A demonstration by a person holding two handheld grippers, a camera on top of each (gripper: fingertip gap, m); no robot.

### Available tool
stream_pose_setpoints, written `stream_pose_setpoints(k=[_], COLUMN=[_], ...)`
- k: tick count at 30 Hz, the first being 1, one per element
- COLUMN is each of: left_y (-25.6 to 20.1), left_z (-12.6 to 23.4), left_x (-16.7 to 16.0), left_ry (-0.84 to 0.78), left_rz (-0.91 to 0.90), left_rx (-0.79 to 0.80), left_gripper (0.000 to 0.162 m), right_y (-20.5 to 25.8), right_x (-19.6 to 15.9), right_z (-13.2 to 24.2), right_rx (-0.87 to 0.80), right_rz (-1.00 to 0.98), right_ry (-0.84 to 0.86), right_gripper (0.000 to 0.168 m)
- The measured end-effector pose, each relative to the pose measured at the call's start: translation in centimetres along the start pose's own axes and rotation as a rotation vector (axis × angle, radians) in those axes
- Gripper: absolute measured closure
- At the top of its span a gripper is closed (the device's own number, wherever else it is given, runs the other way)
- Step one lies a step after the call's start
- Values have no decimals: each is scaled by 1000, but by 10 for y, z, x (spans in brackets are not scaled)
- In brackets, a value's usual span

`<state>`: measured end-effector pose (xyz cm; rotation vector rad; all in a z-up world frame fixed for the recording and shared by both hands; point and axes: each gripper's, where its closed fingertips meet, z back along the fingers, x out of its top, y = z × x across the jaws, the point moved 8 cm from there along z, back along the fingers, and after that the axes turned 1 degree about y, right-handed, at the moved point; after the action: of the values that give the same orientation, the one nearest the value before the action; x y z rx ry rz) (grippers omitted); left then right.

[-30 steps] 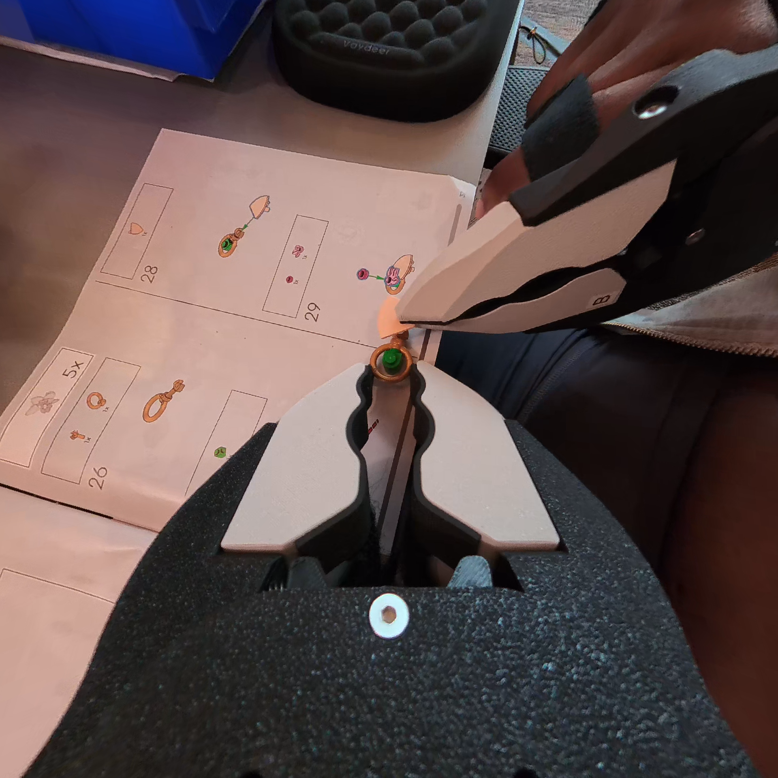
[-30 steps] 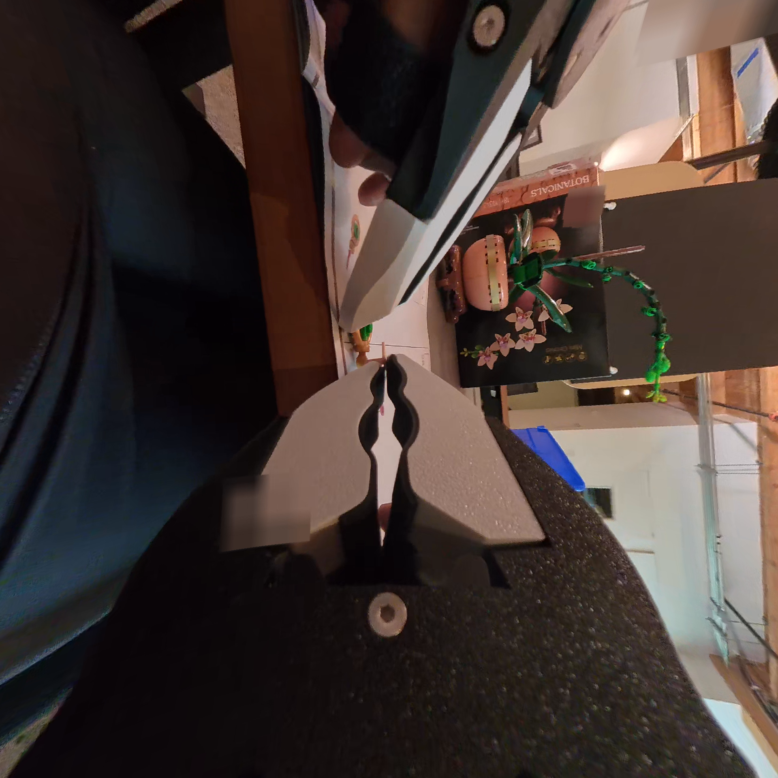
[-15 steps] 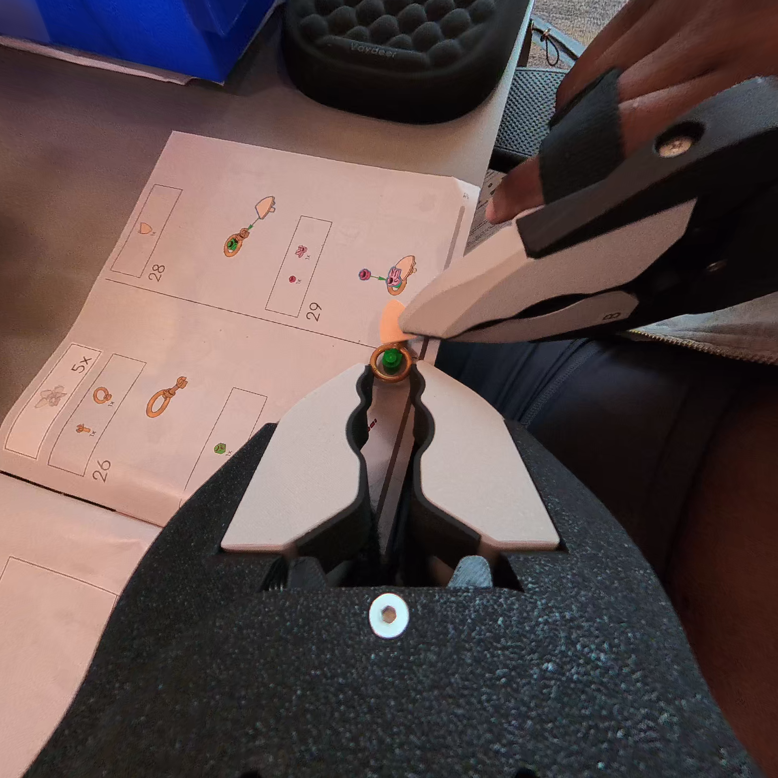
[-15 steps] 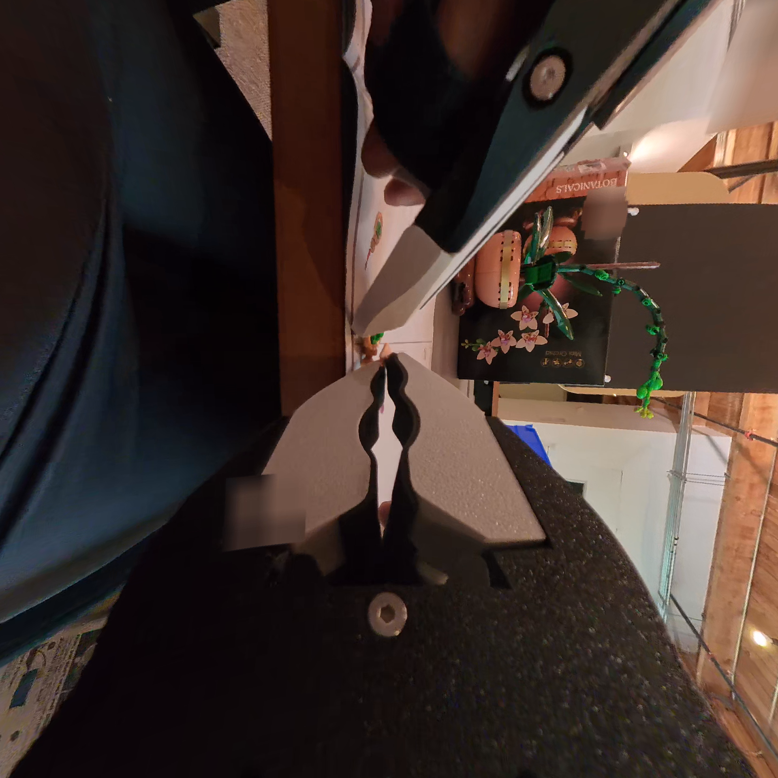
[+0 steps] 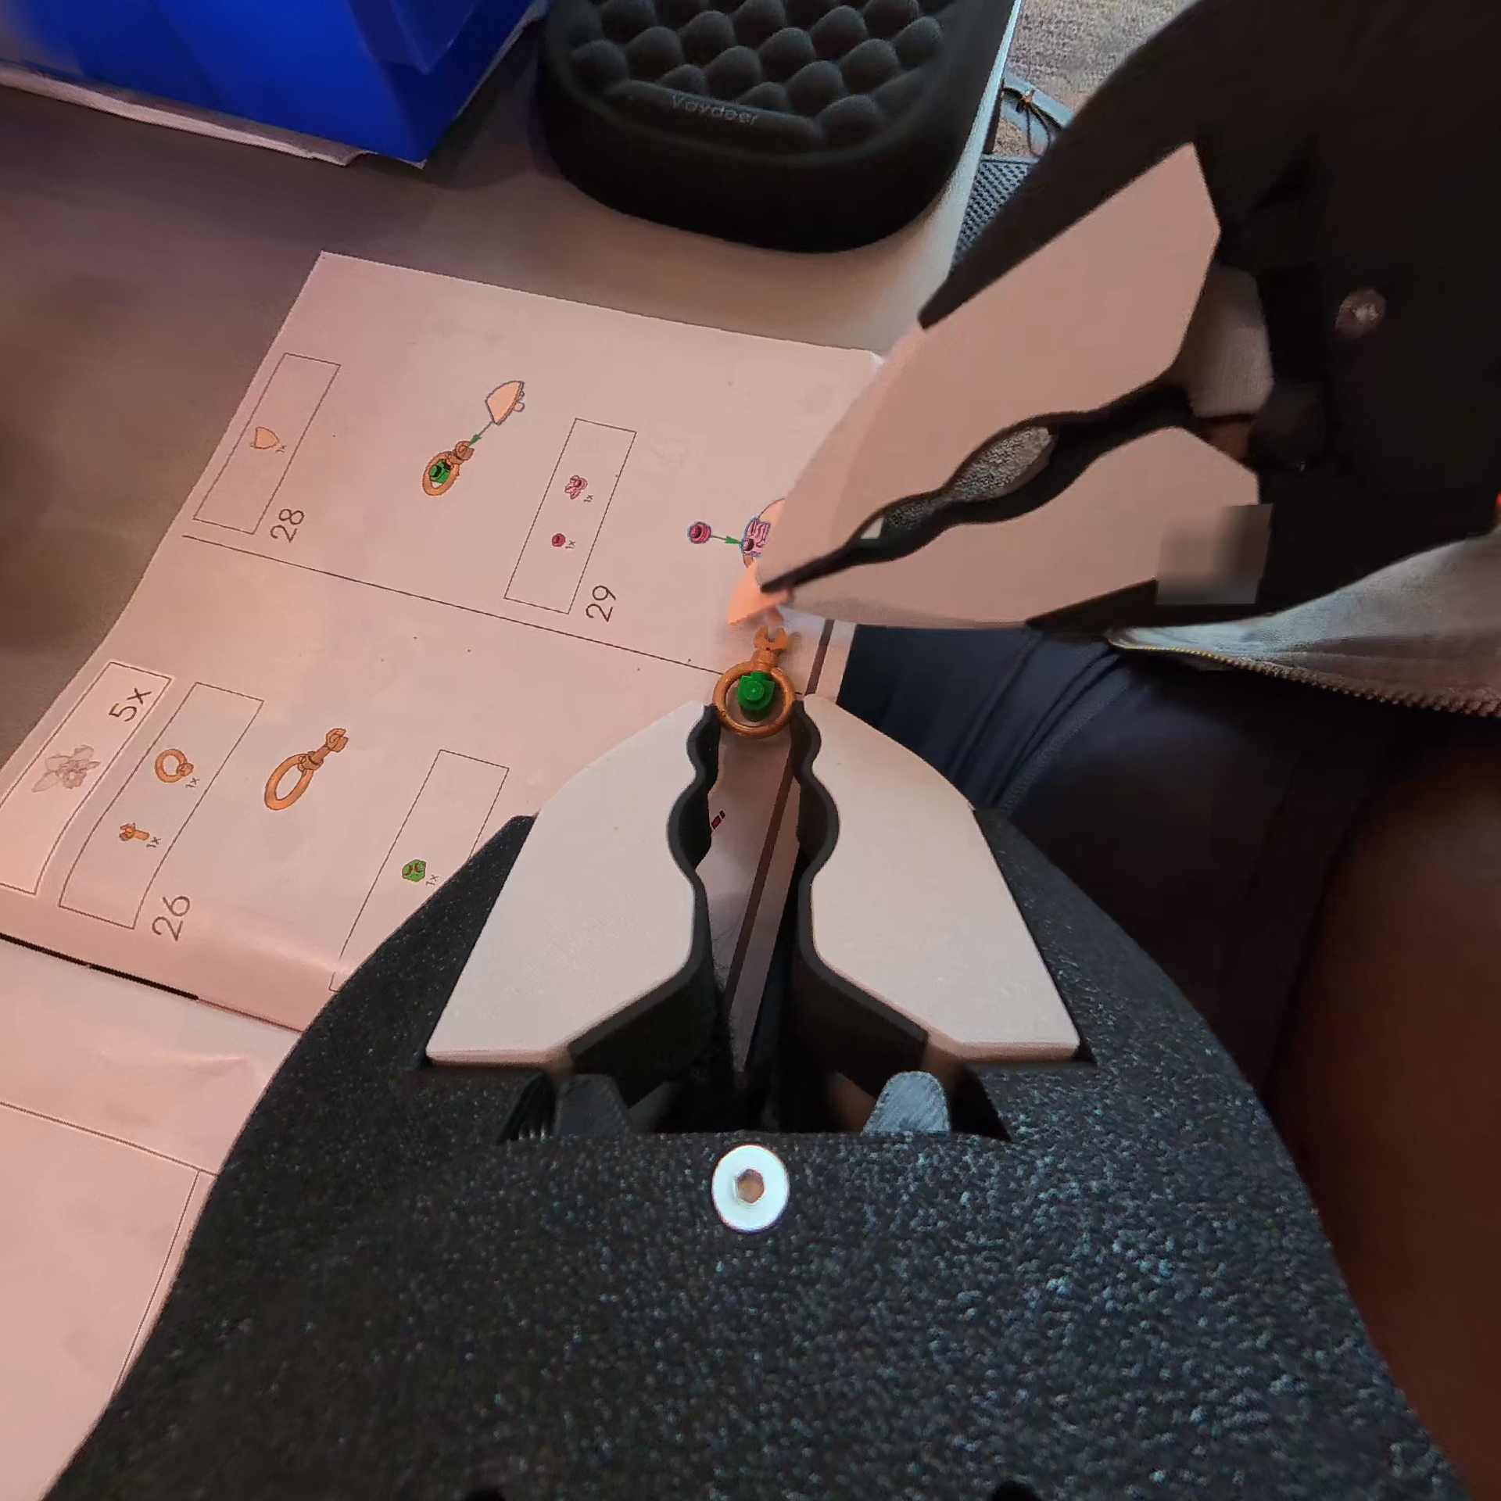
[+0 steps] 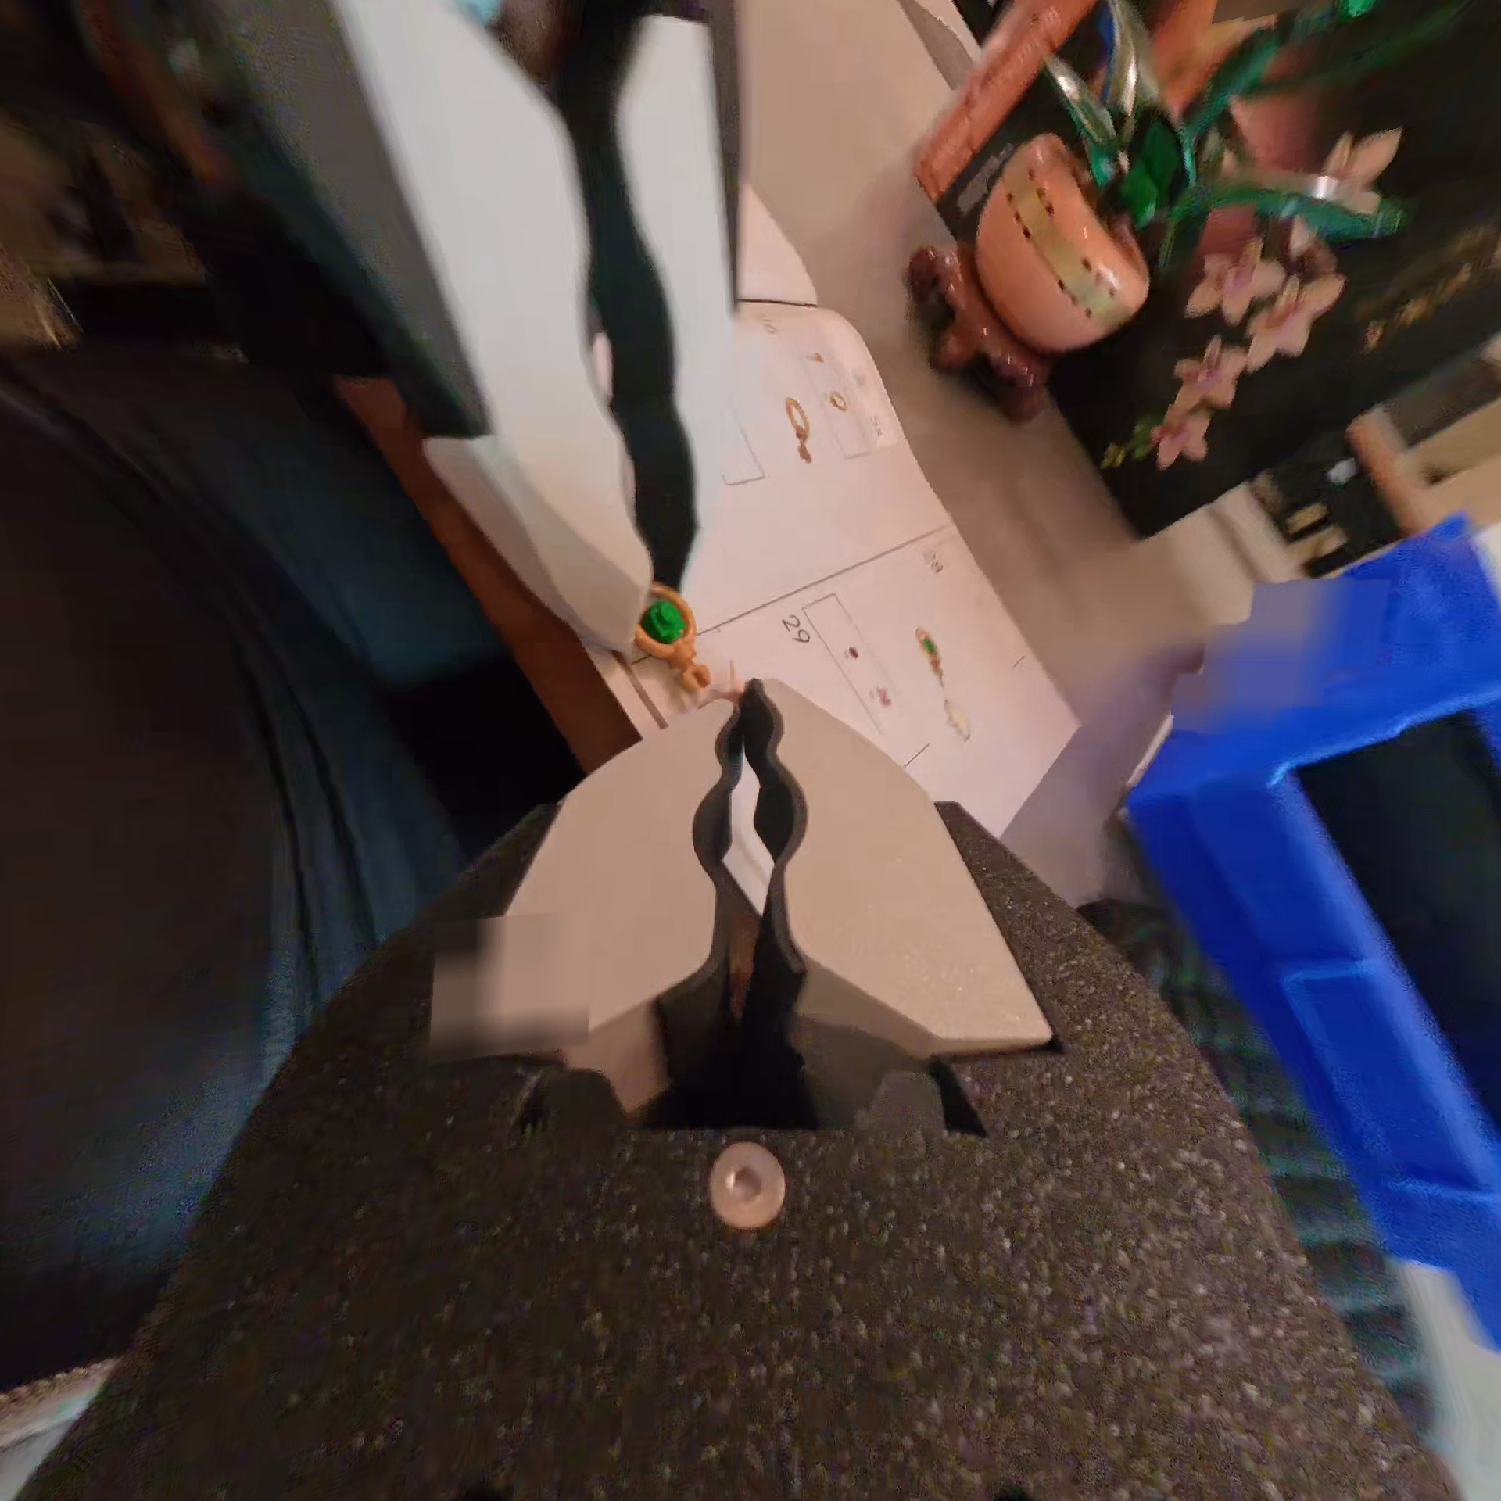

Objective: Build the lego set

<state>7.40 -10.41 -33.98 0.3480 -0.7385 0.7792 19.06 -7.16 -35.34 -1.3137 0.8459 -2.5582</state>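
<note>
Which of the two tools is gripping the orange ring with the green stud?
The left tool grips the orange ring, its tips closed on either side. The right tool instead pinches a small pale peach piece just above it.

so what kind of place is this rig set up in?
Probably an office or workshop desk used for hobby building: an open instruction booklet on the tabletop, a blue storage bin, and the set's box standing behind.

right gripper (image 6: 743,698) jaws pinching pink petal (image 6: 725,693) | beside tan ring (image 6: 668,629)
</note>
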Motion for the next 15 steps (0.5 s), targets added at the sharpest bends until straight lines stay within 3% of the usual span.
stream_pose_setpoints(k=[1, 4, 9, 15], left_y=[0, 0, 1, 0], left_z=[0, 0, 0, 0], left_x=[0, 0, 0, 0], left_ry=[-1, -4, 1, -3], left_rz=[-1, 1, 7, 13], left_rx=[-1, -4, -7, 0], left_gripper=[145, 145, 145, 145], right_y=[-2, -7, 6, 9], right_x=[-2, -7, 1, 0], right_z=[0, 1, 2, 1], right_rx=[24, 9, -44, -82], right_rz=[-85, -225, -61, -15], right_ry=[-22, -114, -161, -132], right_gripper=[167, 168, 168, 168])
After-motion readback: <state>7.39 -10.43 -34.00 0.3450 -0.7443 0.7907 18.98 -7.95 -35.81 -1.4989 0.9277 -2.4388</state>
